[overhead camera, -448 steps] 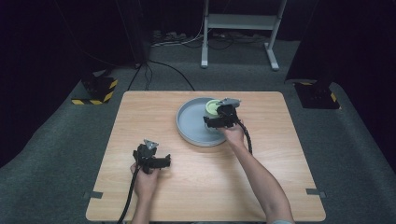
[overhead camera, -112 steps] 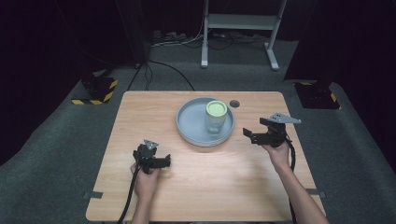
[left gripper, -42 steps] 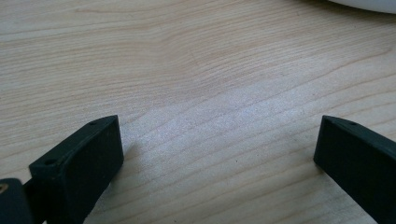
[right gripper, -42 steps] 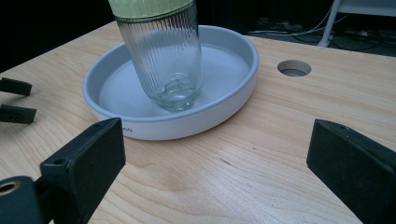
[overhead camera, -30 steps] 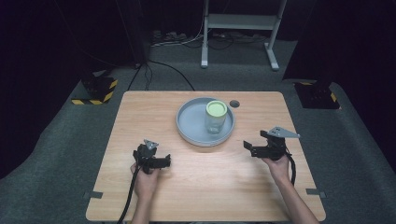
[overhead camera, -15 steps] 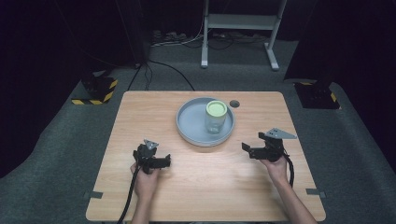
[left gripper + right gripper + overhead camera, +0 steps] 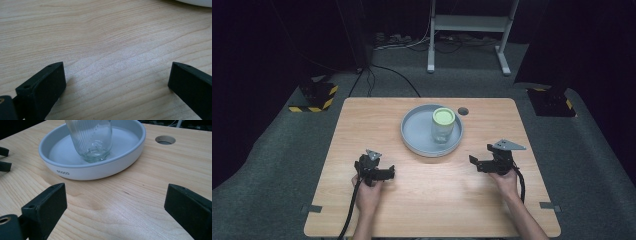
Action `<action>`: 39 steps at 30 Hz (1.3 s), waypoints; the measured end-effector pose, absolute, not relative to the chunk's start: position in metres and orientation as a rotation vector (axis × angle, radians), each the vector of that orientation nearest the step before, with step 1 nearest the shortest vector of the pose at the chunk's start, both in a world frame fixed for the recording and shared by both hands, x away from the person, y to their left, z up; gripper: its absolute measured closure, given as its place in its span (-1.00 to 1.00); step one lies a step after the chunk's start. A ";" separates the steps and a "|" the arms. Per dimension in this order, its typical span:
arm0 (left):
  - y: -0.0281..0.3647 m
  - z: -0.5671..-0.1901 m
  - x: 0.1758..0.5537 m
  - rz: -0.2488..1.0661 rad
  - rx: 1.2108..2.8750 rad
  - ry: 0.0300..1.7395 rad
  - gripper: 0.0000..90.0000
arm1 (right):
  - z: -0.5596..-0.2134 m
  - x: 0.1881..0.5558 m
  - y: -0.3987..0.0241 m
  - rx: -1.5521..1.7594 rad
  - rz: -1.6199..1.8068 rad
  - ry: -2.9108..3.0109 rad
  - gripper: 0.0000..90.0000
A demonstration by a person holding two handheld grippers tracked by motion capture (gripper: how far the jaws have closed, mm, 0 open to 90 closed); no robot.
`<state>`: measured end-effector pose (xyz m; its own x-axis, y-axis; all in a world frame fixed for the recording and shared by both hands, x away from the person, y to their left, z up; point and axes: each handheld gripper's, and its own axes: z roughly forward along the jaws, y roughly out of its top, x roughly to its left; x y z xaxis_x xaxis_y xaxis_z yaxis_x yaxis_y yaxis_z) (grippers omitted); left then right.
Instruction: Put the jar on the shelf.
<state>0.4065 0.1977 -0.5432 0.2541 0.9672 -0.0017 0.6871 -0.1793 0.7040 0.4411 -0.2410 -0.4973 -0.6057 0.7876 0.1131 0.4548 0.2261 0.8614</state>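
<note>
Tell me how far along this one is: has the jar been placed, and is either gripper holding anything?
Done: the glass jar with its green lid stands upright in the grey tray on the table. In hand: nothing. The right gripper is open, apart from the tray, and the left gripper is open over bare wood. Left: nothing visibly pending; both hands look parked near the table's front.

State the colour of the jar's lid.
Light green; the lid shows best in the high view.
</note>
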 end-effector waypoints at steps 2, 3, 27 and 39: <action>0.198 -0.543 0.406 0.615 1.942 1.498 -0.97 | -0.499 0.441 -0.240 1.157 1.330 2.161 -0.91; 0.198 -0.543 0.406 0.615 1.941 1.498 -0.97 | -0.500 0.441 -0.240 1.158 1.330 2.163 -0.91; 0.198 -0.543 0.406 0.615 1.941 1.498 -0.97 | -0.511 0.443 -0.230 1.156 1.292 2.189 -0.91; 0.198 -0.543 0.406 0.615 1.941 1.498 -0.97 | -0.518 0.445 -0.224 1.154 1.249 2.214 -0.90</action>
<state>0.4065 0.1977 -0.5432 0.2541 0.9672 -0.0019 0.6871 -0.1791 0.7041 0.4446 -0.2235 -0.5181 -0.6079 0.7892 0.0871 0.4826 0.2801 0.8298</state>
